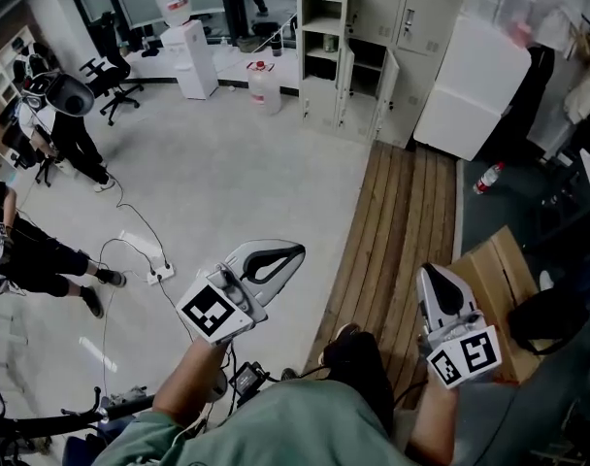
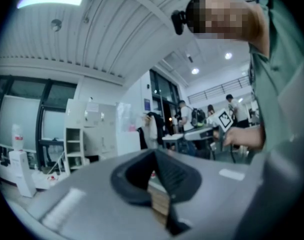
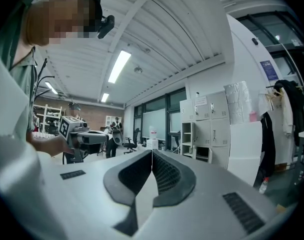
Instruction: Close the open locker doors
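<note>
Standing well apart from the lockers (image 1: 402, 17) across the room, the person holds the left gripper (image 1: 295, 252) and right gripper (image 1: 431, 275) low, both sets of fingers pressed together on nothing. The approach seems the step in hand; next comes walking up and pushing the open doors (image 1: 385, 95) shut.

pale grey lockers (image 1: 416, 13) stand upright against the far wall, well ahead of the left gripper (image 1: 295, 252) and the right gripper (image 1: 432, 274). two lower locker doors (image 1: 385, 90) hang open, swung outward side by side.
</note>
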The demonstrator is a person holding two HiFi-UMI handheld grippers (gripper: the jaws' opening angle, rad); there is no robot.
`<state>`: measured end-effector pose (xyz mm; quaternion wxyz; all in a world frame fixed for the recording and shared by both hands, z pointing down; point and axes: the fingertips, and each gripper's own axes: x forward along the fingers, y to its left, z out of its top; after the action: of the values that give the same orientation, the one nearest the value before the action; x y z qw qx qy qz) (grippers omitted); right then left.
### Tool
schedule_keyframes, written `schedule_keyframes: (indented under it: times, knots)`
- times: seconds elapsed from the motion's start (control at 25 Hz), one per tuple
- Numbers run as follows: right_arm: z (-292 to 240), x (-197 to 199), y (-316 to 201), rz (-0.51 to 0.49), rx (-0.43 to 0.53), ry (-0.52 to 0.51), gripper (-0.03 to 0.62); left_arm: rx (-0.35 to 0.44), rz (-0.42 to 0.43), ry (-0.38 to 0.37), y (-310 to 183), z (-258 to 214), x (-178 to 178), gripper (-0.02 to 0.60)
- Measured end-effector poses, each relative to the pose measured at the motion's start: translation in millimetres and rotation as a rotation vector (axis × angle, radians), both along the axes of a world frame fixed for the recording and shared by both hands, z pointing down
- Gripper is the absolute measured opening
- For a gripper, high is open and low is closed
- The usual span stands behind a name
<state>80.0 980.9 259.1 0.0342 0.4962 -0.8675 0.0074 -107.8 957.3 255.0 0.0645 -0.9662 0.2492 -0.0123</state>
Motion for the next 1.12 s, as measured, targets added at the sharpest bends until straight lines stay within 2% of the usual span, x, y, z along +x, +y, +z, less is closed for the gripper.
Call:
schedule_keyframes:
  times: [0.36,0.64,0.92,1.12]
  knots:
    - [-13.1,66.7,-100.1,-0.009,0.000,-0.015,0.006,-0.011,-0.020,0.010,-103.9,-16.1,69.8,0.002]
    - [-30.6,102.2,-167.2,-0.044,-0.001,0.004,0.006,0.002,-0.017,0.041,-165.2,-39.9,120.5,0.002]
    - [-24.7,105.9,-222.8,-0.038,0.018,0.011,0.006,0.006,-0.022,0.007,-224.8,-25.6,126.5,0.002]
    - [-11.5,93.6,-268.5,-0.007,0.015,0.003,0.006,0.004,0.004,0.013,-274.6,-16.3,116.8,0.002]
